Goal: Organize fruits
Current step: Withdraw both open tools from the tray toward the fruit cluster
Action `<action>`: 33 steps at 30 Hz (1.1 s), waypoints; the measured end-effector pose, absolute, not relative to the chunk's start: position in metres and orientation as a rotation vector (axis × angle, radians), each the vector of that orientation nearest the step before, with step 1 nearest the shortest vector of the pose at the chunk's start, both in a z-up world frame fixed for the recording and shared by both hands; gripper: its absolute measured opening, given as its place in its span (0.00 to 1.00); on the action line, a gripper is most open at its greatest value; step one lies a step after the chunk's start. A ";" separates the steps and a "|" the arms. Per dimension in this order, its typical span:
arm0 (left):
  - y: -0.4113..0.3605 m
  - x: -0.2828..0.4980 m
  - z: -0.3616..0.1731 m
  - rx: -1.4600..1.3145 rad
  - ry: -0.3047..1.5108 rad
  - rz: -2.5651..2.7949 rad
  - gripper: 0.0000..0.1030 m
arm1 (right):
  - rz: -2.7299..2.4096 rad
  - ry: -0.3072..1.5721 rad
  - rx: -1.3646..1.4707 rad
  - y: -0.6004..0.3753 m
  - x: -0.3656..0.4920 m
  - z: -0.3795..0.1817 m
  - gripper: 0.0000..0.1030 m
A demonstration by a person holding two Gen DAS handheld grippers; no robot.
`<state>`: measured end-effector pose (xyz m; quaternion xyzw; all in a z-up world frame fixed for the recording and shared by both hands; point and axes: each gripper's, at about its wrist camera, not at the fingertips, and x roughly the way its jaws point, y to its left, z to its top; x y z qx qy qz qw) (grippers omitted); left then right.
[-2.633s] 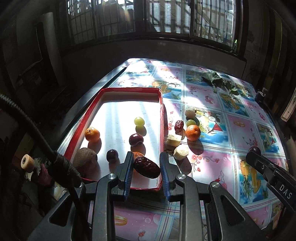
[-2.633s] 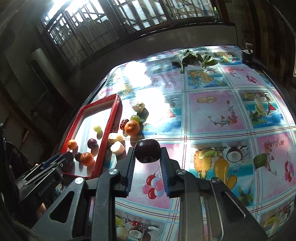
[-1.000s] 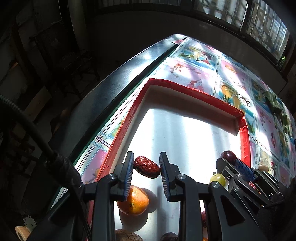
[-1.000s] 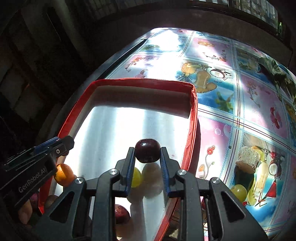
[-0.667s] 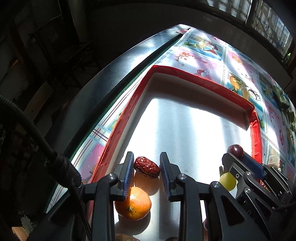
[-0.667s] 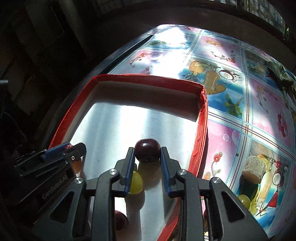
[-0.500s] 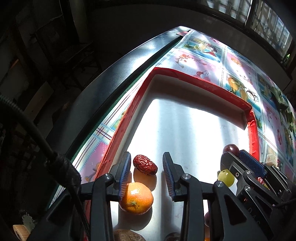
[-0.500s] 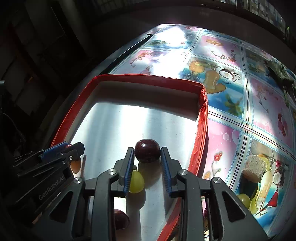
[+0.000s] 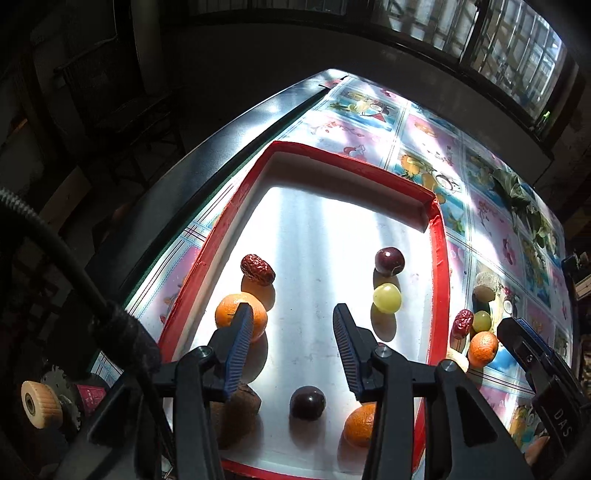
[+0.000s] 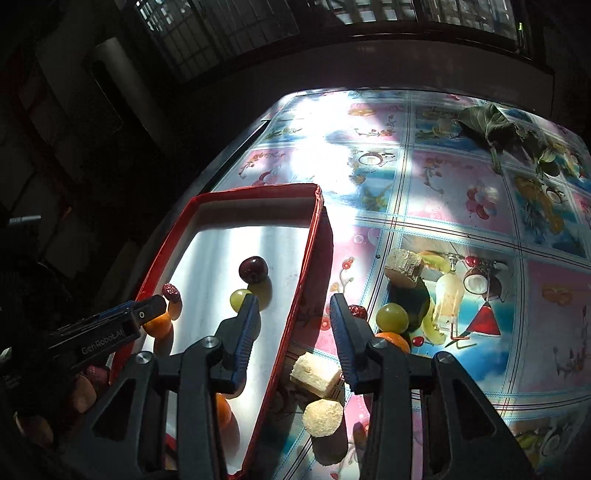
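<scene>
On the left of the left wrist view the room is dark: a black cable (image 9: 70,266) curves past, and the bench's dark metal edge (image 9: 207,147) catches a strip of sun. The red tray (image 9: 207,254) lies along that edge on a glossy fruit-print cloth (image 9: 491,221), its pale floor glaring in the sunlight. Inside it, near the left wall, a wrinkled red date (image 9: 258,269) sits just beyond an orange (image 9: 241,320). The left hand-held gripper (image 9: 292,328) hangs over the tray with its jaws spread wide and nothing between them; a dark plum (image 9: 307,402) and a second orange (image 9: 360,424) lie below it. Toward the right wall a dark red plum (image 9: 389,261) rests just beside a green grape (image 9: 386,298).

In the right wrist view the right hand-held gripper (image 10: 292,328) is likewise spread open and empty, straddling the tray's right wall (image 10: 303,280). On the cloth to its right lie two pale fruit chunks (image 10: 316,373), another green grape (image 10: 392,316), an orange (image 10: 393,340) partly hidden by a finger, and a pale wedge (image 10: 403,271). Far right, green leaves (image 10: 495,127) rest at the bench's back, under barred windows (image 10: 221,29).
</scene>
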<state>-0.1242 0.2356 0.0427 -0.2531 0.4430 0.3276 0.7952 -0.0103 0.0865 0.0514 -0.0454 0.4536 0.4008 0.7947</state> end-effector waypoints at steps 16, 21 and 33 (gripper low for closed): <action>0.121 -0.118 0.049 -0.468 0.993 0.477 0.44 | 0.734 0.971 -0.013 -0.031 -0.018 0.051 0.40; 0.098 -0.116 0.047 -0.463 1.006 0.408 0.44 | 0.731 0.965 0.006 -0.048 -0.022 0.052 0.40; 0.085 -0.109 0.034 -0.499 1.046 0.356 0.44 | 0.747 0.959 0.023 -0.058 -0.022 0.052 0.40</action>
